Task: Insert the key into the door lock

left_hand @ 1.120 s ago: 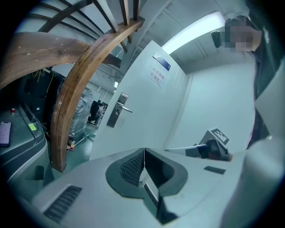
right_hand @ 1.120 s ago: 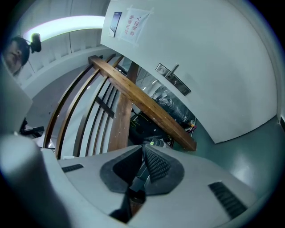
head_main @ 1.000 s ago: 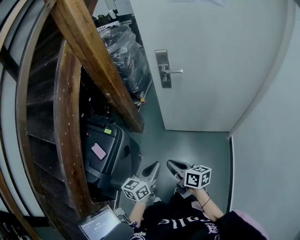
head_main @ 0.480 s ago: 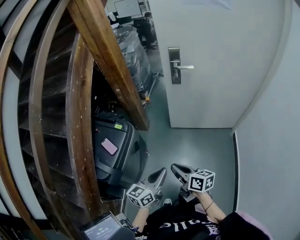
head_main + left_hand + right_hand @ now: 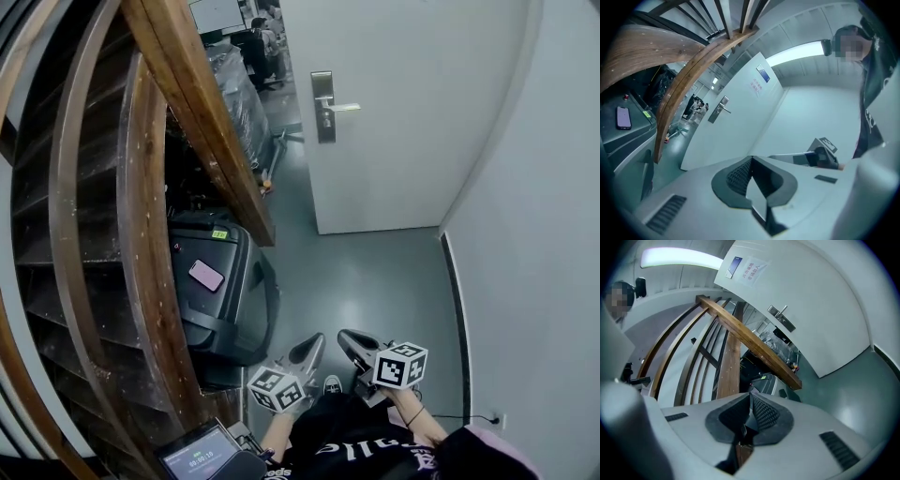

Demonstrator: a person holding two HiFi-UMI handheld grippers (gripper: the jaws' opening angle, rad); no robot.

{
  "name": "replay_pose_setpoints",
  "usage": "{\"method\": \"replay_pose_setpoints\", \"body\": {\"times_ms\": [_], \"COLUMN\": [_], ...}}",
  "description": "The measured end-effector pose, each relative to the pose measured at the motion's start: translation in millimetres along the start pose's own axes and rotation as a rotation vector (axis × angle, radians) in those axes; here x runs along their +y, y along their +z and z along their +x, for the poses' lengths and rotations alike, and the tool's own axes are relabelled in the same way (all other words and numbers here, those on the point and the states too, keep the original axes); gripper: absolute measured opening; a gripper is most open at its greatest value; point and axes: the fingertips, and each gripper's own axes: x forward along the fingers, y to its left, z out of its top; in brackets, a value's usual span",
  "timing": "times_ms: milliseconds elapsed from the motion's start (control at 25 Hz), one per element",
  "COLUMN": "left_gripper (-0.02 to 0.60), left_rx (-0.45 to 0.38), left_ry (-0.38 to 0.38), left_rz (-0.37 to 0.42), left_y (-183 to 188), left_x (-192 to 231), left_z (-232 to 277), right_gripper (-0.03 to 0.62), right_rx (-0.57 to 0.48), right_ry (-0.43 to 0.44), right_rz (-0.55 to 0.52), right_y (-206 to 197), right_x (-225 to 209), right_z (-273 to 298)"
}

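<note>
**Door lock far ahead, both jaws closed**

On the left rise the wooden stairs [image 5: 202, 122], curving. Below them lies one black case [image 5: 220, 323] with one pink phone [image 5: 206, 275] flat on its lid and one small green label [image 5: 219, 234] near its top edge; the print on the label is too small to read. At the bottom left corner one lit screen [image 5: 199, 457] shows a row of digits, too blurred to read.

The left gripper [image 5: 311, 343] is held low, close to the person's body, pointing toward the floor by the case. Its jaws are pressed together with nothing between them. Its marker cube [image 5: 274, 387] carries black-and-white squares.

Farther ahead stands the pale door [image 5: 403, 112]. The lock [image 5: 323, 122] is a metal plate near the door's left edge, with one lever handle [image 5: 345, 108] pointing right. It is well apart from both grippers. The left gripper view shows two sheets on the door, a blue one [image 5: 764, 73] above a white one [image 5: 755, 86] with red print, neither legible.

The right gripper [image 5: 345, 336] sits just beside the left one, with the second marker cube [image 5: 400, 364] on it. Its jaws are closed too. A small dark piece shows low between the pads [image 5: 761, 412], too small to name as the key.
</note>
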Motion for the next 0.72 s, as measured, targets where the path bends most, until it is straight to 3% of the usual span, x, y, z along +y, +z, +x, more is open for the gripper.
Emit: {"method": "replay_pose_setpoints", "body": {"times_ms": [320,720], "left_gripper": [0.005,0.005], "left_rx": [-0.011,-0.084], "left_ry": [-0.002,0.065], "left_rz": [0.033,0.058], "left_y": [-4,-13], "left_x": [-26,-83], "left_z": [-6,27], "right_gripper": [0.034,0.034], "right_rx": [-0.02,-0.012], "right_ry": [-0.024,0.0], "right_rz": [-0.028,-0.086], "right_y": [-4,14], "right_x": [2,-13], "right_z": [-32,-92]}}
